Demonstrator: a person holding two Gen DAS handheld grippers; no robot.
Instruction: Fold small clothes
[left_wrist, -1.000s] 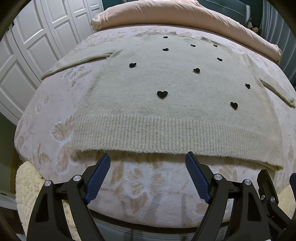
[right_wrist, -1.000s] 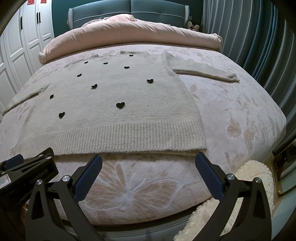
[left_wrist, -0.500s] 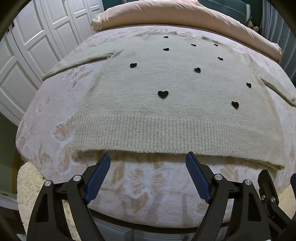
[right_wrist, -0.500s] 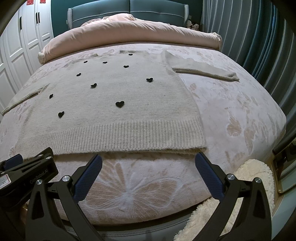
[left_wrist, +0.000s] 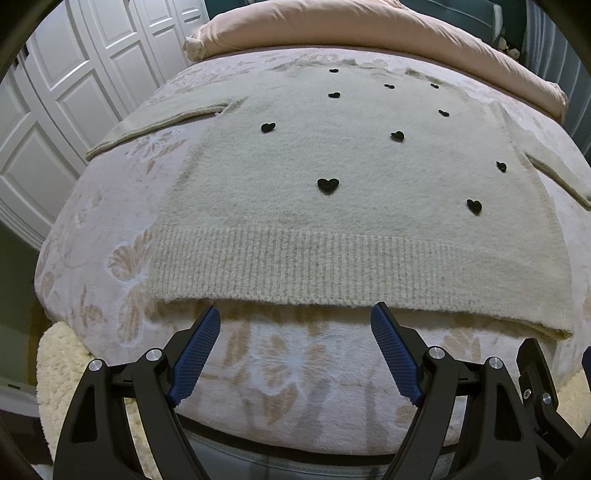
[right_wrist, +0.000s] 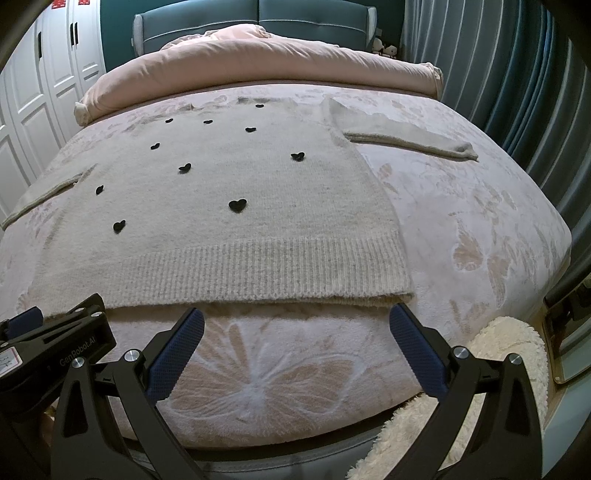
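A cream knitted sweater (left_wrist: 332, 206) with small black hearts lies flat on the bed, sleeves spread to both sides, ribbed hem nearest me. My left gripper (left_wrist: 295, 314) stands open just short of the hem's left half, nothing between its blue pads. In the right wrist view the same sweater (right_wrist: 229, 221) fills the left and middle, and my right gripper (right_wrist: 295, 317) is open just below the hem near its right corner, holding nothing. The left gripper's body (right_wrist: 51, 350) shows at that view's lower left.
The bed carries a pale pink floral cover (right_wrist: 480, 229) and a rolled pink duvet (right_wrist: 258, 62) at the far end. White wardrobe doors (left_wrist: 55, 110) stand on the left, blue-grey curtains (right_wrist: 517, 74) on the right. A fluffy cream rug (right_wrist: 461, 406) lies below the bed's near edge.
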